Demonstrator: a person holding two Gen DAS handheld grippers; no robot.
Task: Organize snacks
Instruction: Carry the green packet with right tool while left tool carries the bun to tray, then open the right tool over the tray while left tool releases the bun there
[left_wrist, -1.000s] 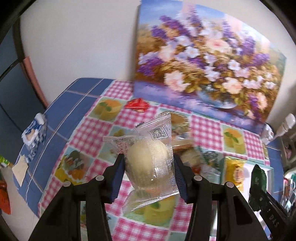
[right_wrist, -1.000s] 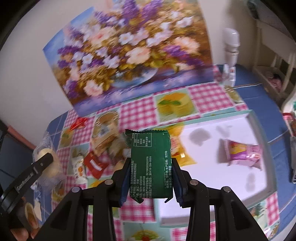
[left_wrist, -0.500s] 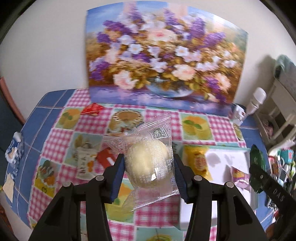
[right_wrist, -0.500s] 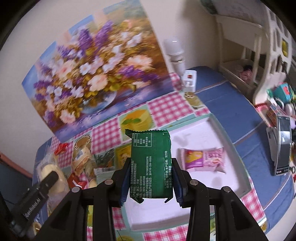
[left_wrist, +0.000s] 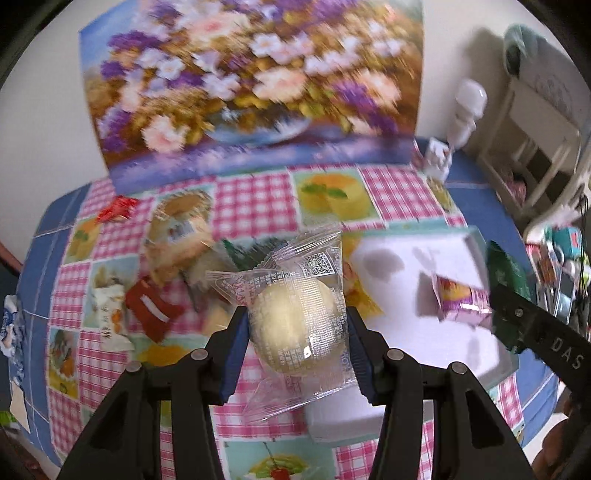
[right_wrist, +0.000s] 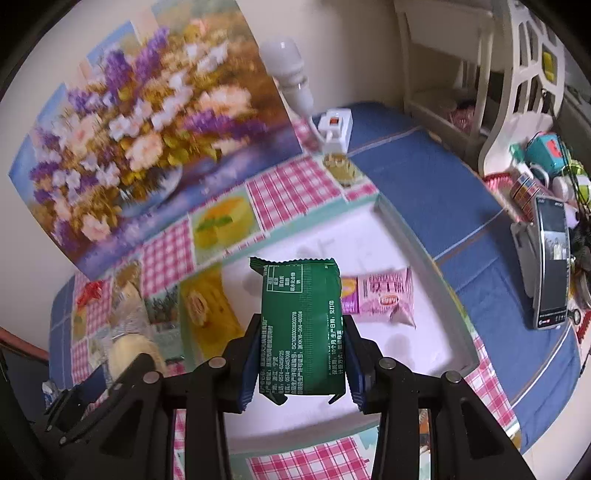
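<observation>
Snacks: one pink packet (right_wrist: 380, 300) in tray (right_wrist: 424, 243), one per gripper.

The table (left_wrist: 255, 195), under a pink-checked cloth, bore a white tray (right_wrist: 413, 243), loose snack packets (left_wrist: 151, 306) beside it and a flower painting (left_wrist: 251, 85) behind

The left gripper (left_wrist: 295, 328) is raised above the table with its 2 blue-padded fingers (left_wrist: 233, 354) clamped on a clear-wrapped pale bun (left_wrist: 295, 321), while the right gripper (right_wrist: 301, 354), beside it to the right, pinches an upright green snack packet (right_wrist: 301, 325) between its 2 fingers.
</observation>
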